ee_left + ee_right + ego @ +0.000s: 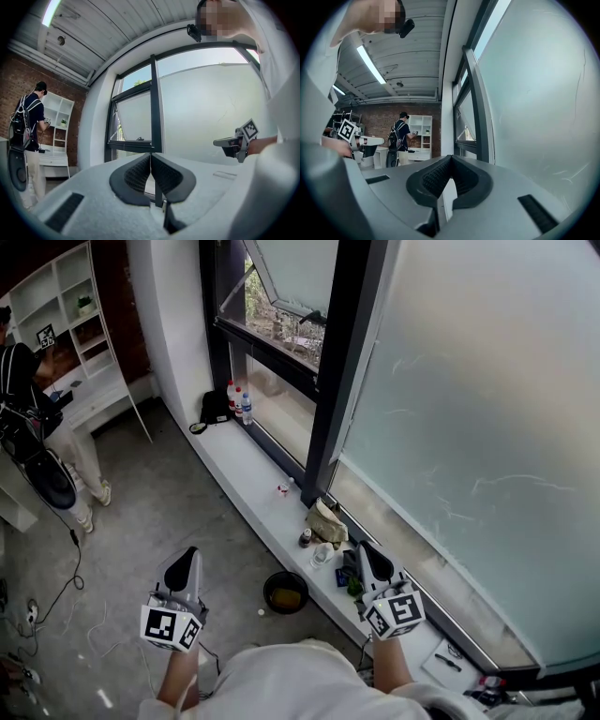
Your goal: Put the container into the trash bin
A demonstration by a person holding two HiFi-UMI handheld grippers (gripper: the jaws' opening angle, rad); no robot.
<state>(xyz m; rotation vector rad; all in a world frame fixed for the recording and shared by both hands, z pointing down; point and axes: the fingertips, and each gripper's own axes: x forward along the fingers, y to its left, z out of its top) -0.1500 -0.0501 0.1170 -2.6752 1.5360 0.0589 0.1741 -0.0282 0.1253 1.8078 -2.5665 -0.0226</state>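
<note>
Presently: left gripper (191, 555) and right gripper (366, 549), jaws clenched, empty, held level. Round black trash bin (286, 592) on floor at 12 o'clock, something yellowish inside. Small clear container (322, 556) on white window ledge (253, 474), 1 o'clock of bin. Fits that container awaiting pickup, or another already binned.

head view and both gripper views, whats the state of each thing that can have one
left gripper, shut, nothing between its jaws
right gripper, shut, nothing between its jaws
trash bin, upright, no lid, something yellowish inside
window, upper pane tilted open
bottles, standing upright
</note>
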